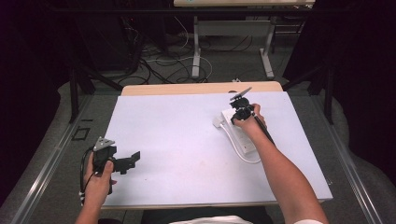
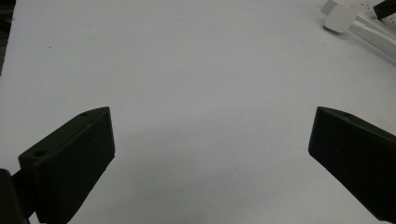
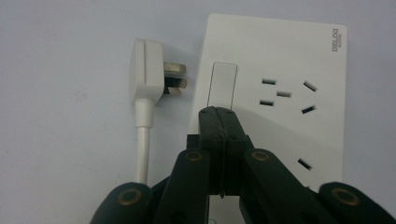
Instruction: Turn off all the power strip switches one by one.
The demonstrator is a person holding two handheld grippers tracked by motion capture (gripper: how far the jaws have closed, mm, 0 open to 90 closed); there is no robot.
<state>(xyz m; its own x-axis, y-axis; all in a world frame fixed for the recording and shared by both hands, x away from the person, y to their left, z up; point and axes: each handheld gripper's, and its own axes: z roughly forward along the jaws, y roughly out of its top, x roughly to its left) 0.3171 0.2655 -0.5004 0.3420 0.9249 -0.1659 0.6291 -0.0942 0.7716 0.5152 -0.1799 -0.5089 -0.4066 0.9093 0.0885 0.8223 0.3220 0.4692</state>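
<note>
White rigid plastic power strip (image 3: 280,93) is lying flat, light and slick, best pinned from above, right claw (image 3: 223,114) pressed together and resting on its rocker switch (image 3: 223,86).

Power strip (image 3: 275,93) partly behind gripper (image 3: 217,112)

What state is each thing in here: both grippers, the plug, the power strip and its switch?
Left gripper: open, empty, over bare table.
Right gripper: shut, tips at the strip's switch.
Plug: unplugged, lying beside the strip.
Power strip: flat on the table, sockets empty.
Switch: position cannot be told.
</note>
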